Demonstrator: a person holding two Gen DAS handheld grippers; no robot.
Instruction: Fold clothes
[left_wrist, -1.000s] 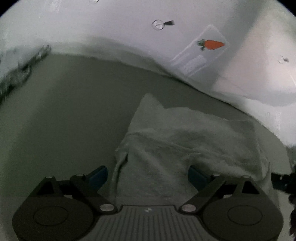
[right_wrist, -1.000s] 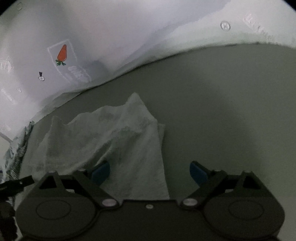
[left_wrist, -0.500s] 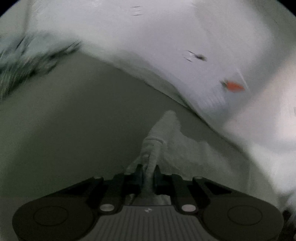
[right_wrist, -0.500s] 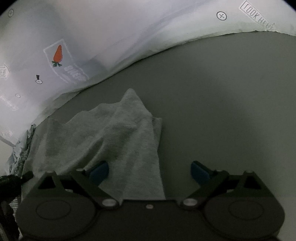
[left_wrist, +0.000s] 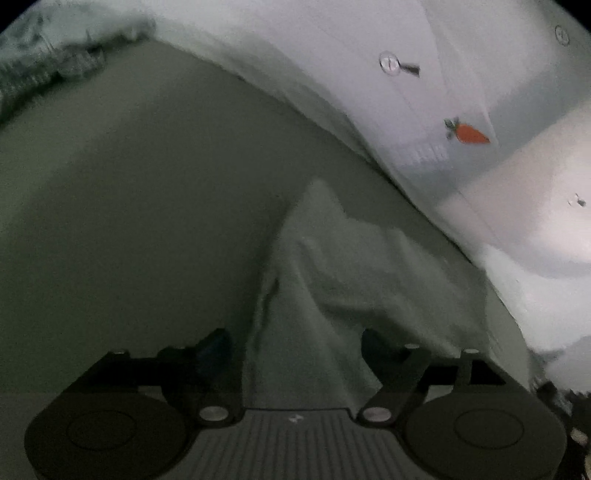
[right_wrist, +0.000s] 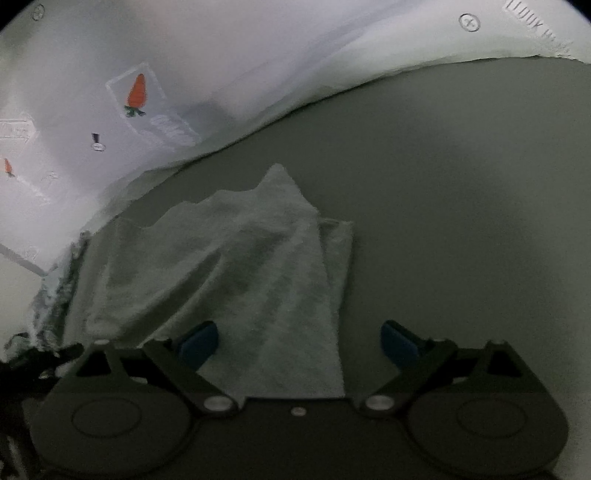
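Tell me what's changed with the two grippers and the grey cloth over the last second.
The left gripper pinched the grey cloth half a second ago and has since let go; its jaws stand open again. The right gripper stayed open over the cloth, which still lies crumpled on the grey surface.

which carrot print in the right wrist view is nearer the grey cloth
The big carrot, framed by a printed box on the white sheet, sits closer to the grey cloth. The small carrot lies at the far left edge of the view.
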